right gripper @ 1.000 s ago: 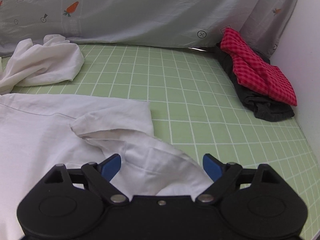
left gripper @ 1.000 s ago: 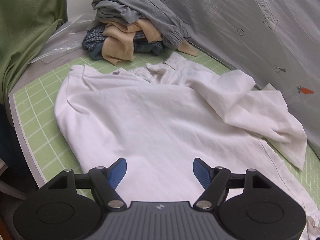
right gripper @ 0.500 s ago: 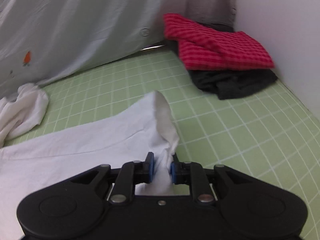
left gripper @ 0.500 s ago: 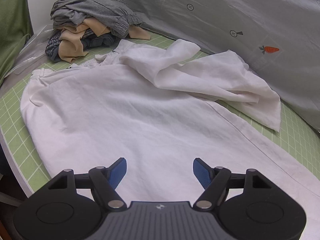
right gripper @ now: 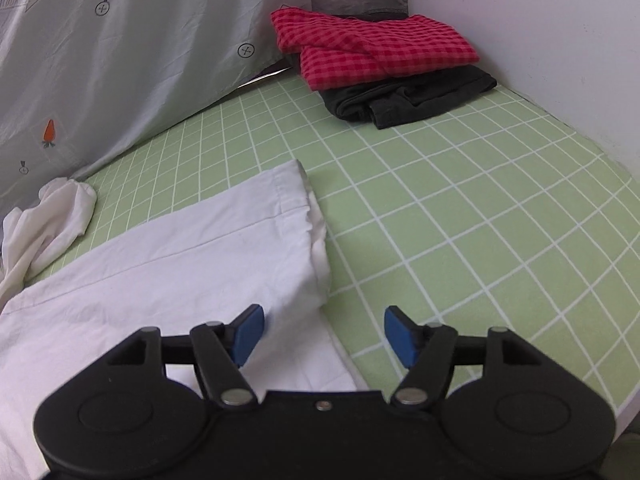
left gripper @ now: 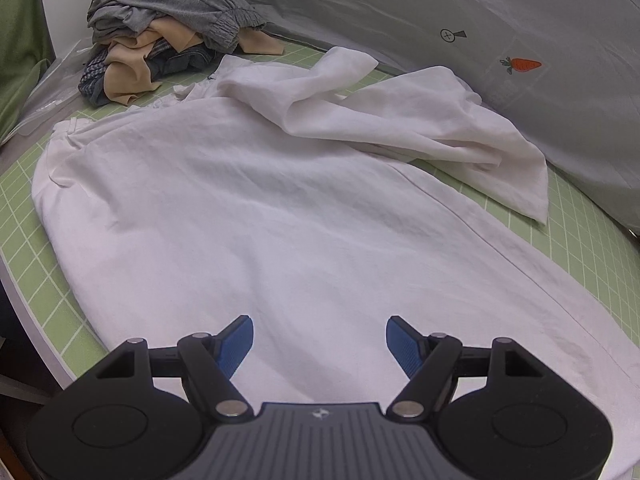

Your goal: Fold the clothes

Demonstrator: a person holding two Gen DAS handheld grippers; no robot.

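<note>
On gridded green mat (left gripper: pixel 24 240): rumpled white cotton garment (left gripper: pixel 260 216).

White garment (left gripper: pixel 280 220) on green white-gridded mat (right gripper: pixel 460 208). Red-checked cloth (right gripper: pixel 376 46) over black one (right gripper: pixel 412 98). Grey carrot-print sheet (left gripper: pixel 500 32). Grey, tan, blue-checked pile (left gripper: pixel 160 40). Blue gripper pads (right gripper: pixel 250 332).

Soft even light, sharp focus, fisheye-warped dark corners.

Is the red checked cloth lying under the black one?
No, the red checked cloth lies on top of the folded black one.
</note>
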